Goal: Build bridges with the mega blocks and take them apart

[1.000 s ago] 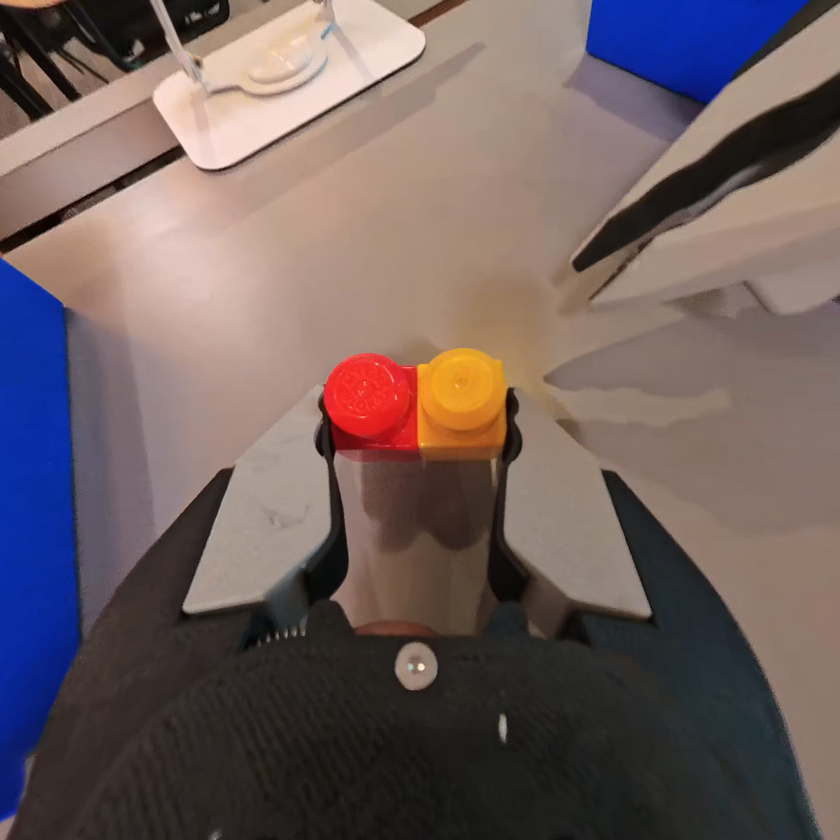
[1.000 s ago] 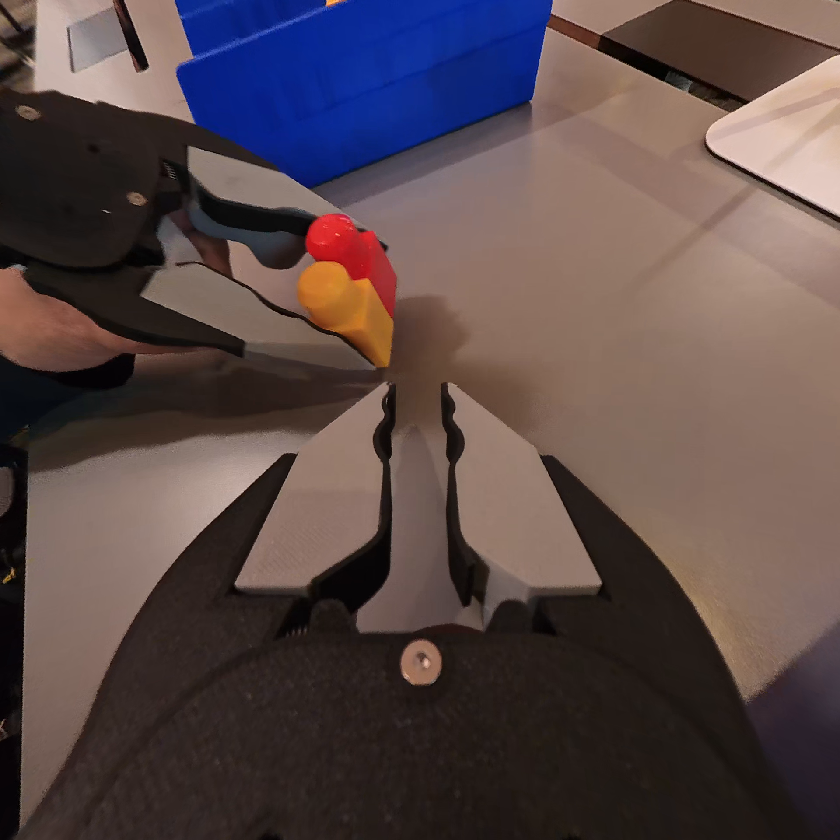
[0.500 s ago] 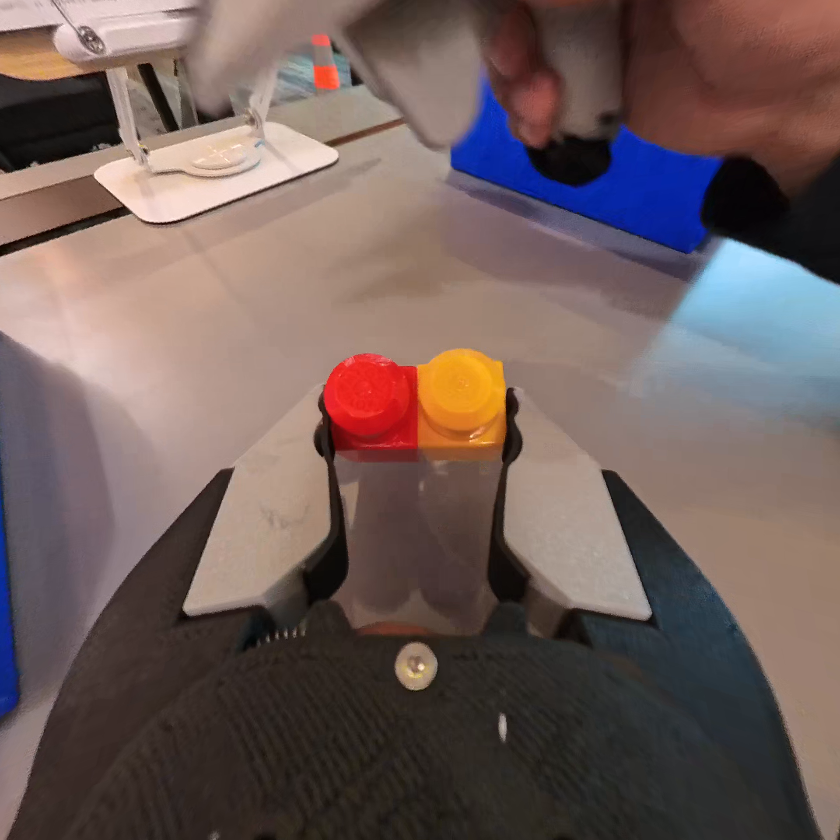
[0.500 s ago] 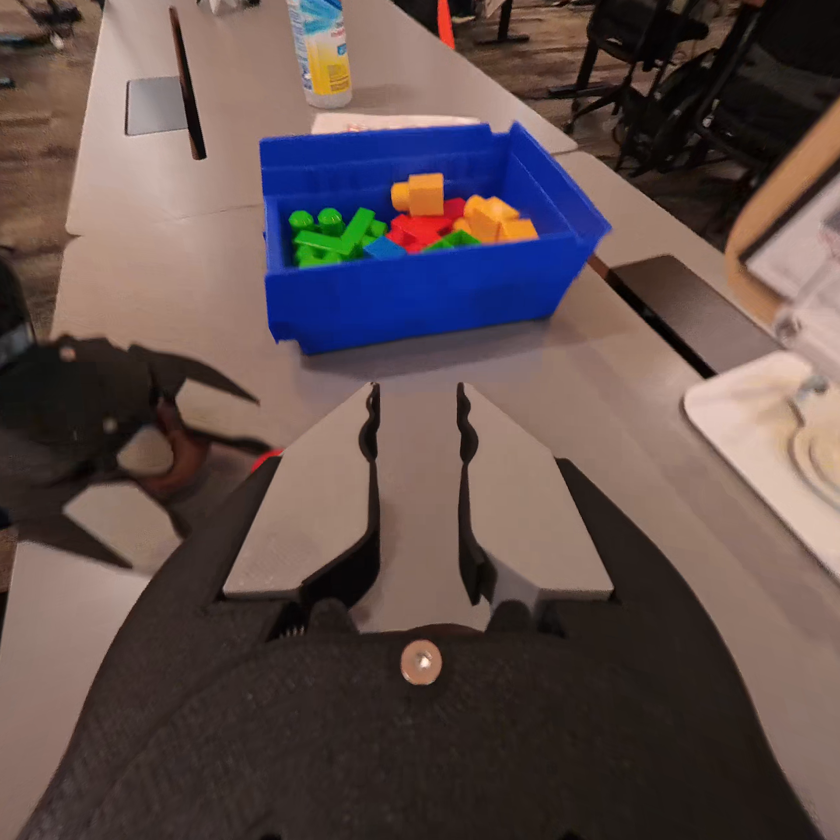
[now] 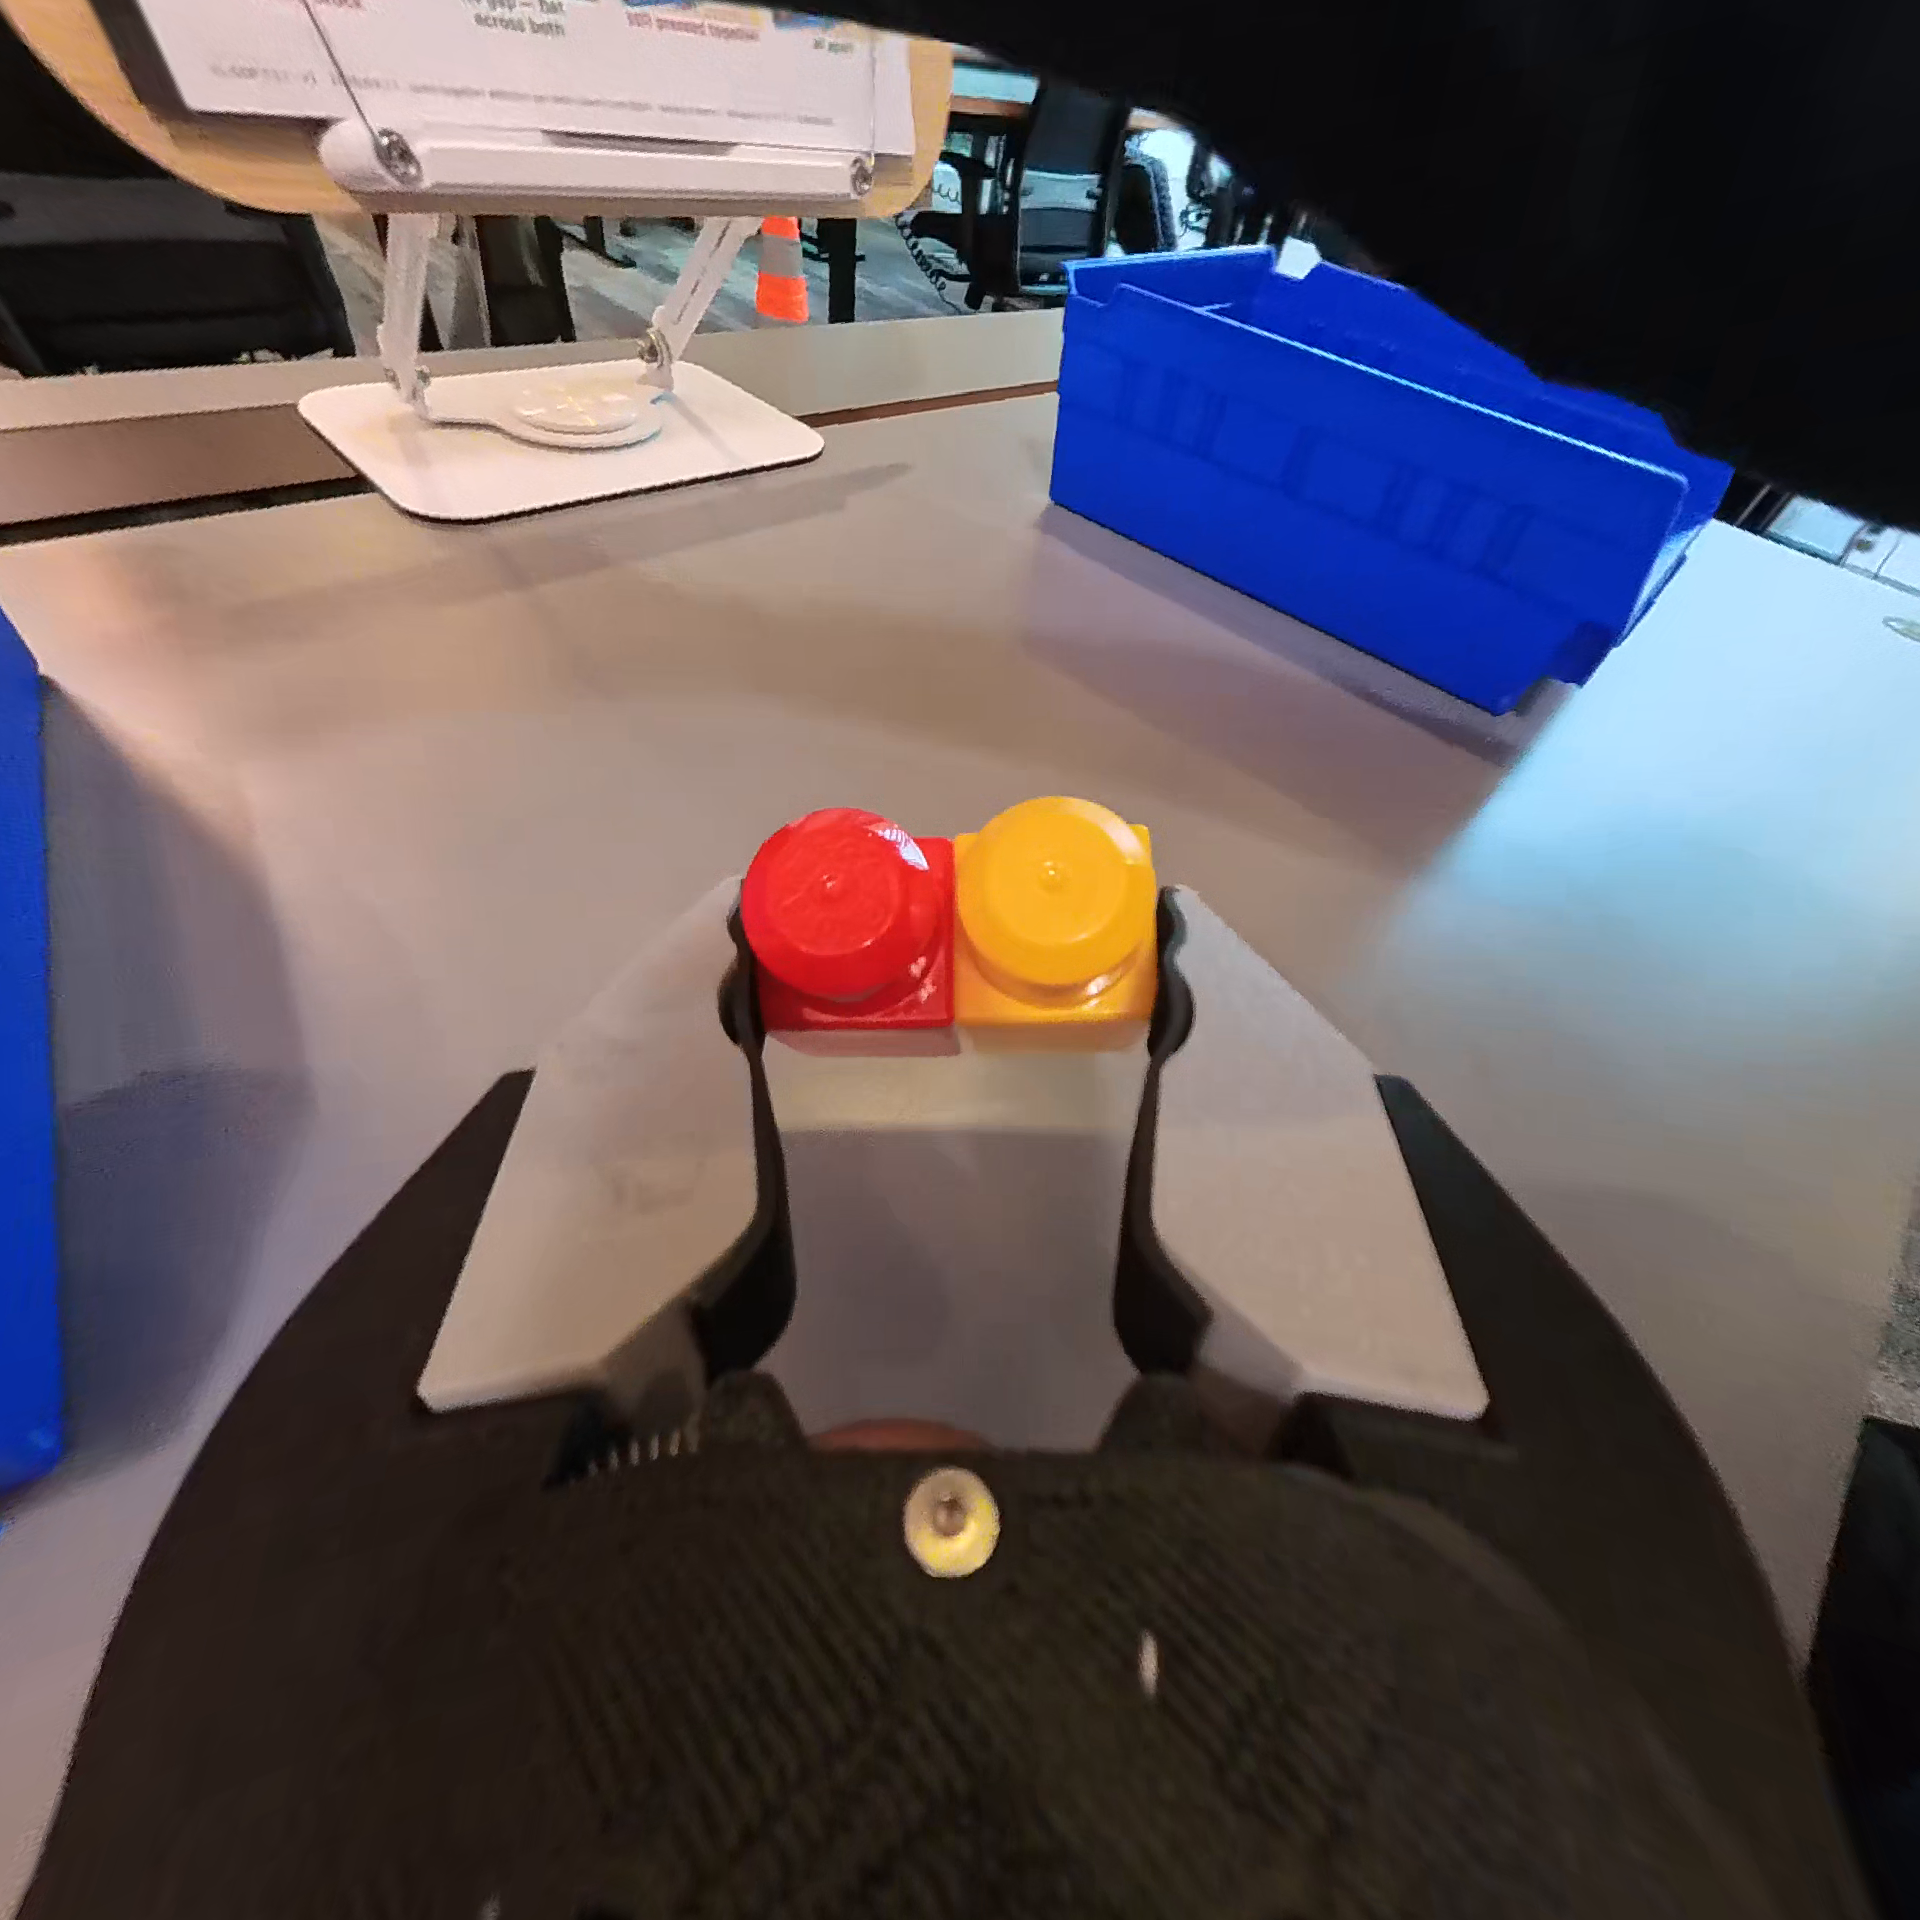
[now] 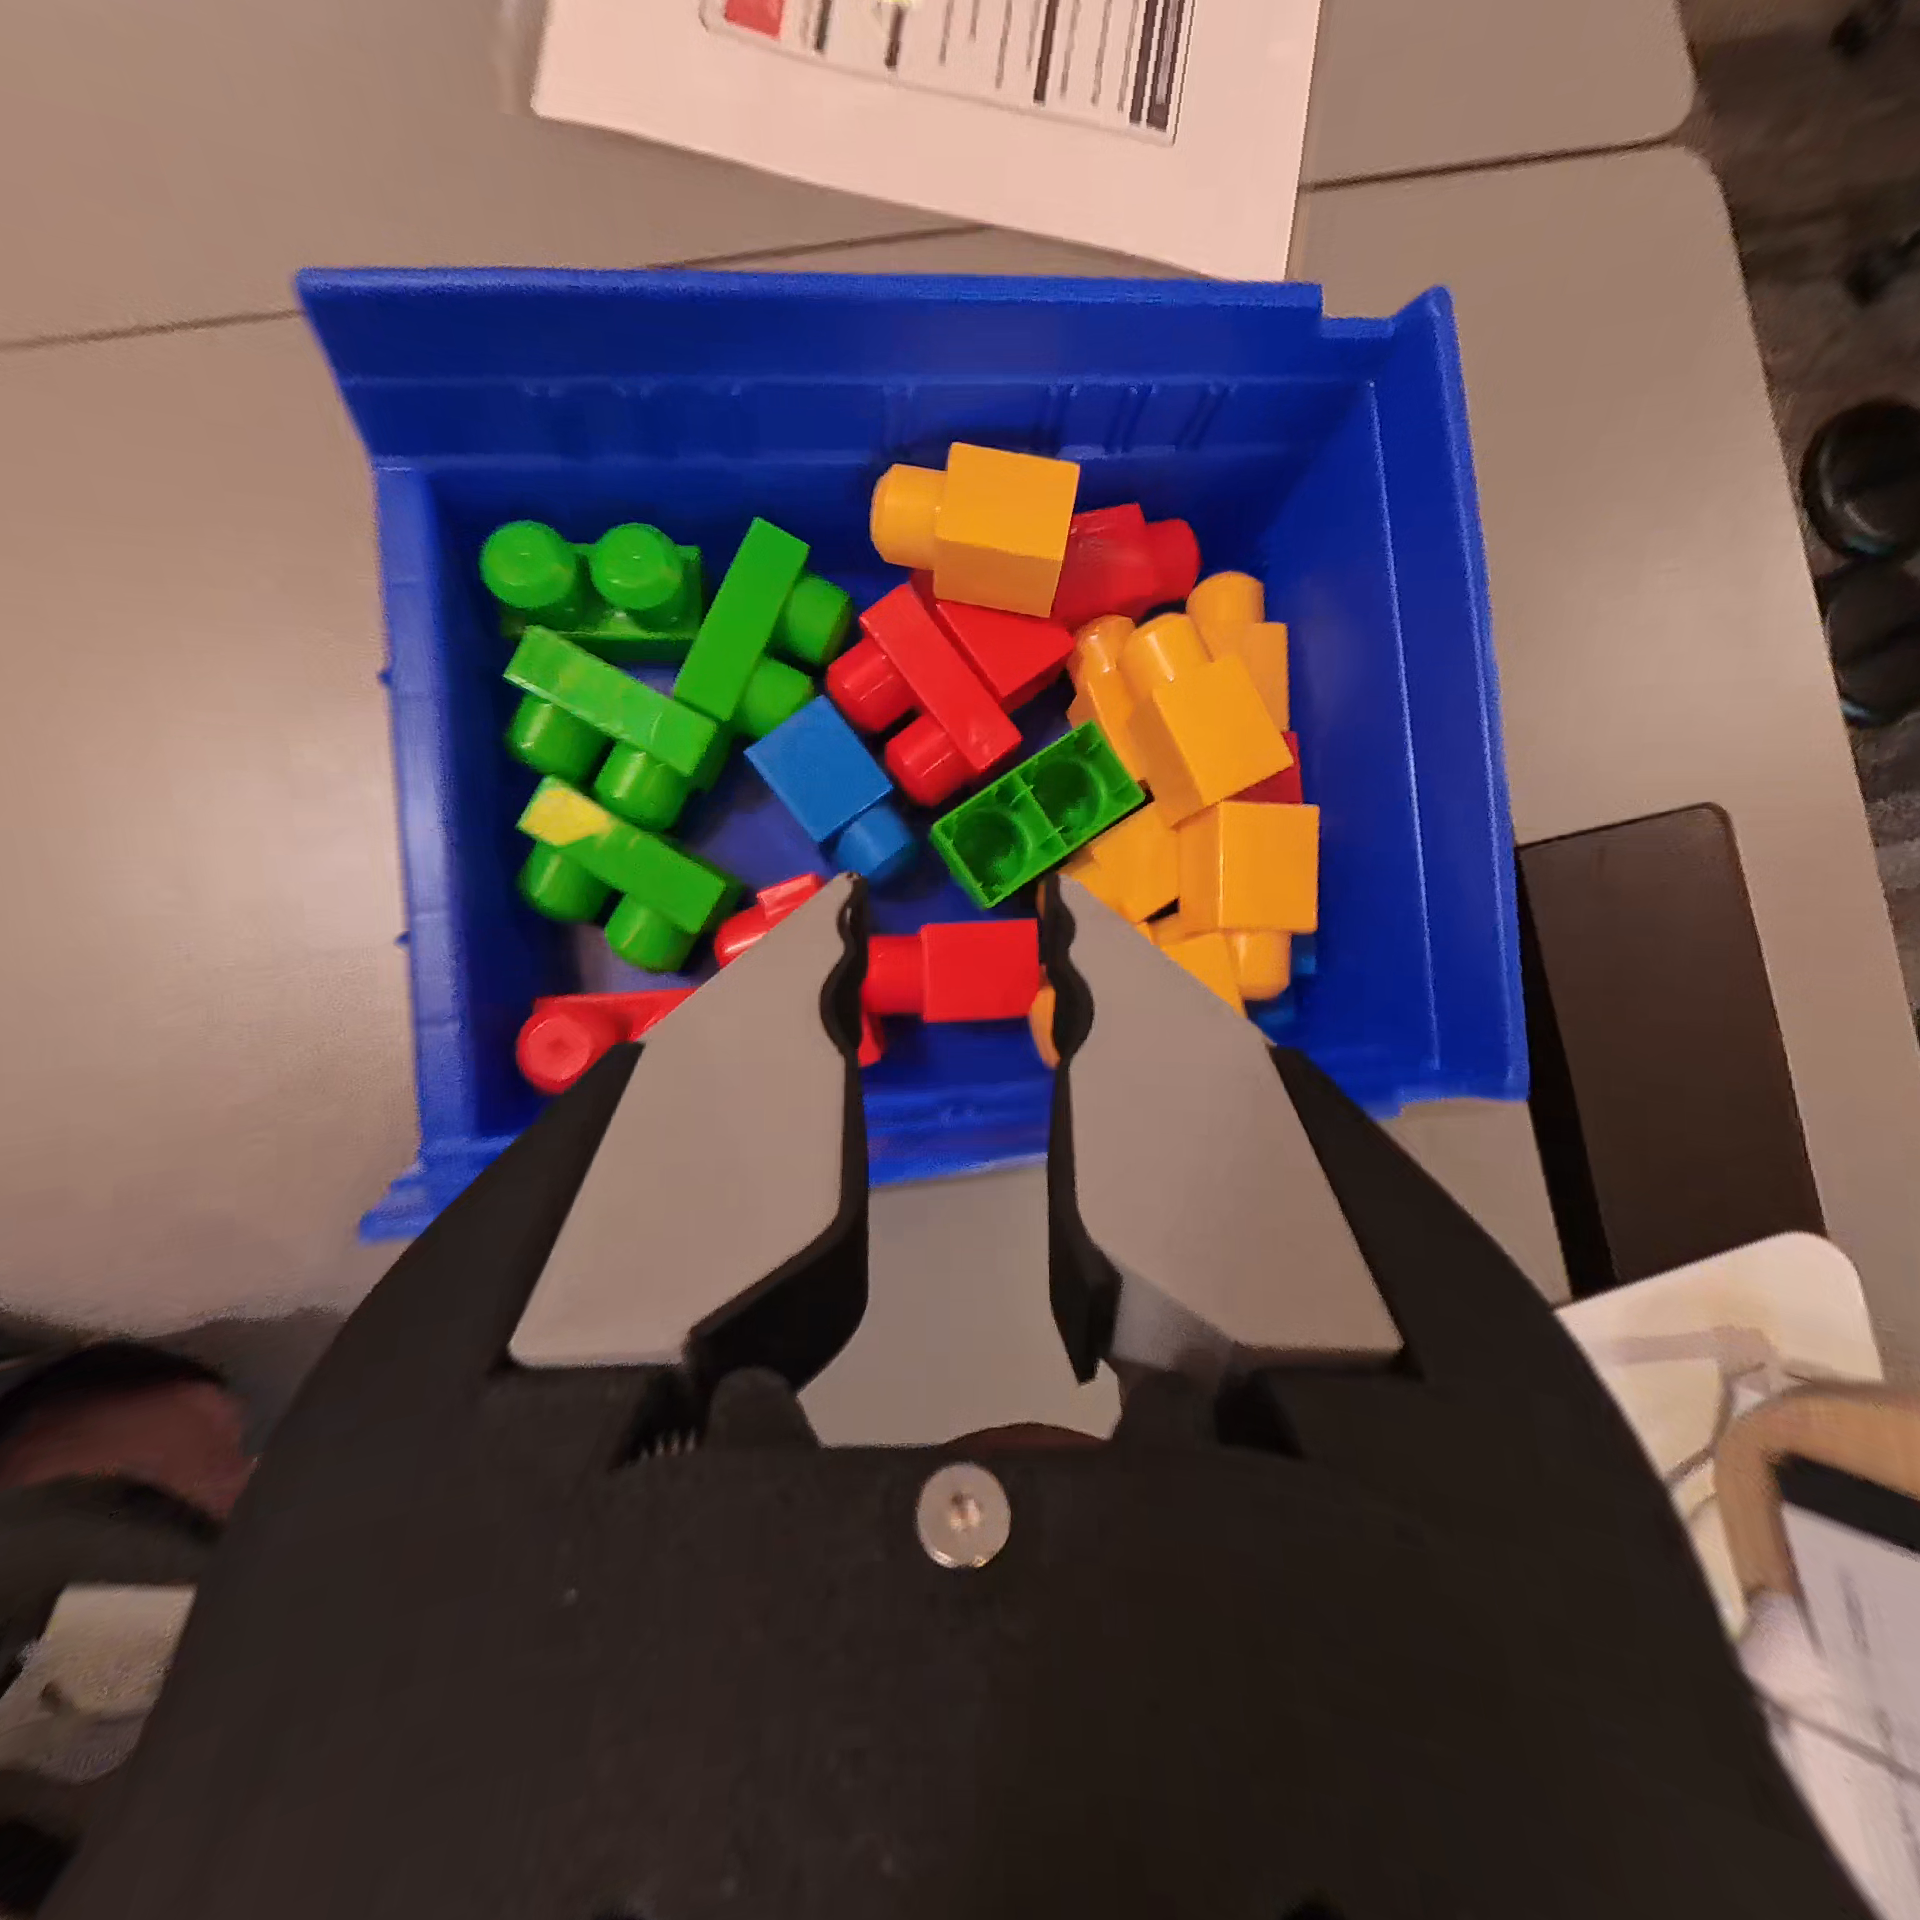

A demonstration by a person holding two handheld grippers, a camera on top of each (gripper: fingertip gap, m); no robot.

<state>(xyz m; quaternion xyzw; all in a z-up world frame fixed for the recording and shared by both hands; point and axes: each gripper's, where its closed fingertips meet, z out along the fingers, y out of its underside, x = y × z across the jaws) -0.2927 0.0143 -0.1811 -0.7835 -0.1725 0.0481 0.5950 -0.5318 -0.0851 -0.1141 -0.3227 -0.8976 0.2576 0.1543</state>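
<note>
My left gripper is shut on a red single-stud block and an orange single-stud block, side by side between the fingertips, studs toward the camera, above the grey table. My right gripper is open and empty, pointing down over a blue bin of loose green, red, orange and blue blocks. A red single-stud block lies in the bin in line with the gap between its fingertips. The bin also shows in the left wrist view at the right.
A white stand base holding a board sits at the back left of the table. A second blue bin edge is at the far left. A white printed sheet lies beyond the bin. A dark panel lies right of the bin.
My right gripper has swung away from the left gripper and now hangs over the blue bin, looking down into it, with its jaws wider. The left gripper has tilted level, still holding both blocks.
</note>
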